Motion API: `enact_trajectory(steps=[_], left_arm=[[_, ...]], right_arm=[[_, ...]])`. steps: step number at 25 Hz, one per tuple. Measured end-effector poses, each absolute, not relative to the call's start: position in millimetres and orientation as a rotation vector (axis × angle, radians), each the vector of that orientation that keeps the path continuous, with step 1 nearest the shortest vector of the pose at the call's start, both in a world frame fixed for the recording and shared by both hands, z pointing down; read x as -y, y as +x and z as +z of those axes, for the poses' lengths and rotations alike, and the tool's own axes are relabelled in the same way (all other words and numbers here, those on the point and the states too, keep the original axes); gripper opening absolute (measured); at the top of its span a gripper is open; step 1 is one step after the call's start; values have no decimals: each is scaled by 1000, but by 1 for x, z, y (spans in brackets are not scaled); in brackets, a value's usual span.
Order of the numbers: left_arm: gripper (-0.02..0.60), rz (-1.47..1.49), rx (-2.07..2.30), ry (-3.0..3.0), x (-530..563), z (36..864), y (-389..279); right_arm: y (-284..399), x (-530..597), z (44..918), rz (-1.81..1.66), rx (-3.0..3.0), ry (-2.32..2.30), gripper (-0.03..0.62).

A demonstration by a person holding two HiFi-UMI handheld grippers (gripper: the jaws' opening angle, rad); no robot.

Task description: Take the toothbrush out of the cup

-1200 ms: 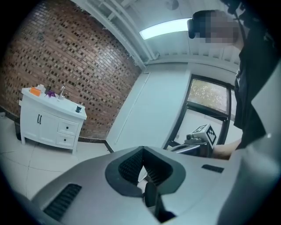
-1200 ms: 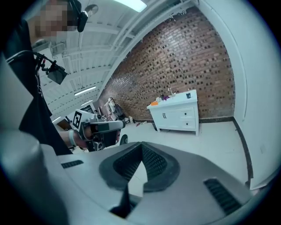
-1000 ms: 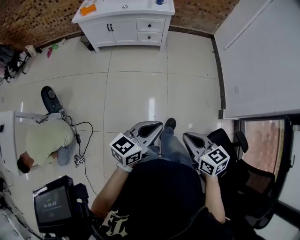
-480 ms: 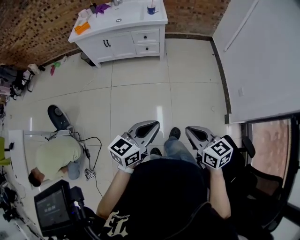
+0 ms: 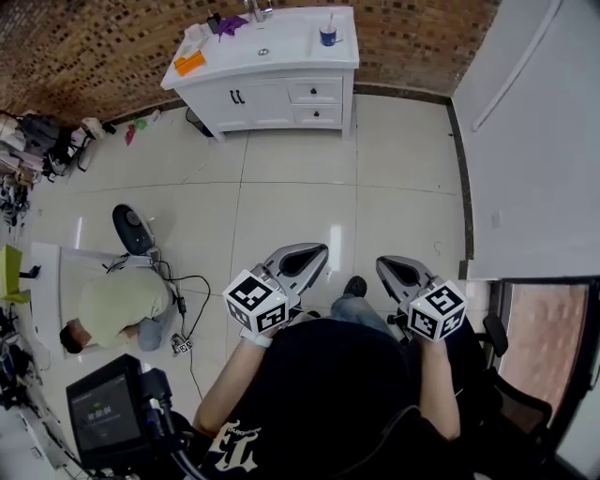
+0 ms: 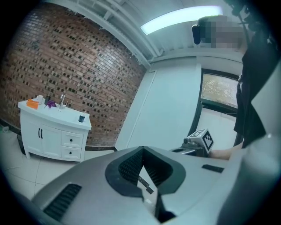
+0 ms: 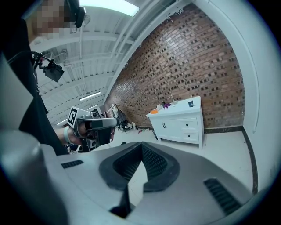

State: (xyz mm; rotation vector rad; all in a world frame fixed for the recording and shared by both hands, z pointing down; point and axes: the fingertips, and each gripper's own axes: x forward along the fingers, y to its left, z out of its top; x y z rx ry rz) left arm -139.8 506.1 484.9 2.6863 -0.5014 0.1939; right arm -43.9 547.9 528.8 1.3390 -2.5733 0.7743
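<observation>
A blue cup [image 5: 328, 37] stands on the right end of a white vanity [image 5: 281, 89] against the brick wall, far across the tiled floor. A thin pale toothbrush [image 5: 331, 22] sticks up out of it. My left gripper [image 5: 305, 251] and right gripper [image 5: 392, 265] are held close to my body, both shut with nothing between the jaws, several floor tiles short of the vanity. The left gripper view shows the cup [image 6: 81, 117] small and distant beyond the left gripper [image 6: 142, 148]. Past the right gripper [image 7: 141, 144], its own view also shows the cup [image 7: 190, 103].
A person [image 5: 112, 305] crouches on the floor at the left beside cables and a round black device [image 5: 131, 228]. An orange item [image 5: 189, 63] and a purple item [image 5: 231, 22] lie on the vanity. A screen unit [image 5: 103, 412] stands at lower left, a black chair [image 5: 511, 375] at right.
The head view has swung so the vanity sits lower and further right in frame, with the cup now fully in sight. Both grippers stay shut, held in front of my body.
</observation>
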Motion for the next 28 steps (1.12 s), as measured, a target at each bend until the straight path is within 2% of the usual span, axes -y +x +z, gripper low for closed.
enact_trajectory(steps=[15, 19, 28], left_arm=[[6, 289, 441, 2671, -482, 459, -52], [6, 287, 370, 2707, -490, 435, -38], [6, 288, 329, 2721, -450, 457, -14]], right_arm=[[63, -540, 515, 909, 2472, 1477, -12], [62, -550, 498, 915, 2465, 1475, -12], [77, -508, 515, 904, 2488, 1485, -12]])
